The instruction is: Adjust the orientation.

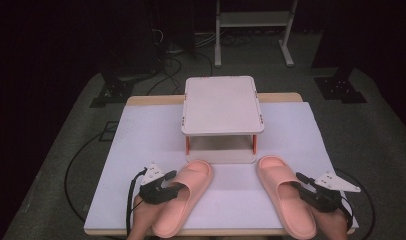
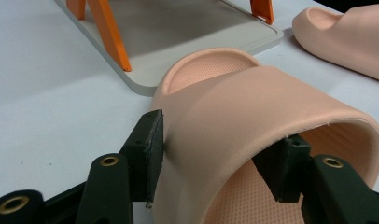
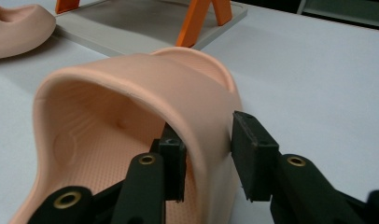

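Observation:
Two pink slide slippers lie on the white table (image 1: 141,150), toes pointing away from me. My left gripper (image 1: 177,189) is at the left slipper (image 1: 183,200). In the left gripper view one pad (image 2: 150,149) lies against the outside of the strap (image 2: 234,107) and the other pad (image 2: 281,168) sits under it, so the left gripper (image 2: 215,144) is shut on that strap's side. My right gripper (image 1: 298,182) is at the right slipper (image 1: 286,200). There, the right gripper (image 3: 208,149) has one pad (image 3: 172,161) inside and one pad (image 3: 250,149) outside, both against the strap wall (image 3: 206,107).
A small white two-level rack (image 1: 223,105) with orange legs (image 2: 110,32) stands at the table's middle, just beyond the slippers' toes. Bare white tabletop lies on both sides of it. Cables and stand feet lie on the dark floor beyond the table.

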`<state>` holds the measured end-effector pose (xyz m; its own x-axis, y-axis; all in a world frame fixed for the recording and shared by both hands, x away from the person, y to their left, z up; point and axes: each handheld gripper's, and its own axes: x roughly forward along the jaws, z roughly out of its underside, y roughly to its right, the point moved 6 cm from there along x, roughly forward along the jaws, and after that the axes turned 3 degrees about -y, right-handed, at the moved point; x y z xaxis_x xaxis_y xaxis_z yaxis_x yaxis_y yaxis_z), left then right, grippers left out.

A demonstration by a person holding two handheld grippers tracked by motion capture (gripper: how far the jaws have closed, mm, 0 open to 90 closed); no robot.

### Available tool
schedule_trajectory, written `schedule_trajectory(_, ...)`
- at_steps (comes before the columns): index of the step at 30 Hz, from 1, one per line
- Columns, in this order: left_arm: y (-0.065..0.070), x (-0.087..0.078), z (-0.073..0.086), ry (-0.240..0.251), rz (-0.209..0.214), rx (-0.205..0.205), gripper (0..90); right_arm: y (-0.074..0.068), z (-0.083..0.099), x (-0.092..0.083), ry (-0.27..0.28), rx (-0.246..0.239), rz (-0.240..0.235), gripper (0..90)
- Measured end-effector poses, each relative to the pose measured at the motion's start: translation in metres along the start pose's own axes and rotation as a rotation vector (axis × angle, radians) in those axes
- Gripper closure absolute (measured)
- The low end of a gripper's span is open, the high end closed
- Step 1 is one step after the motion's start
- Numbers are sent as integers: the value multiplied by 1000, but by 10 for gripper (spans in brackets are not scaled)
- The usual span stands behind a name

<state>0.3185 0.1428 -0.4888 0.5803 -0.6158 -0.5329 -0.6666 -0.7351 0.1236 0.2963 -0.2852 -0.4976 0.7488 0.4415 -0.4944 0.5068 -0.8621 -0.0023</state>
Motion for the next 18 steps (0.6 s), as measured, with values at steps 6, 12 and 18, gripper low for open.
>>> schedule_trajectory(6,0,-2,0,3,-7,4,489,-2,-2,2,-8,-12,-14,691)
schedule_trajectory(12,-2,-5,-1,9,-21,-2,545,-7,-4,1,-8,-9,-35,744)
schedule_trajectory(18,-6,-10,-2,32,-32,-14,642,-11,-8,0,-9,-12,-50,776)
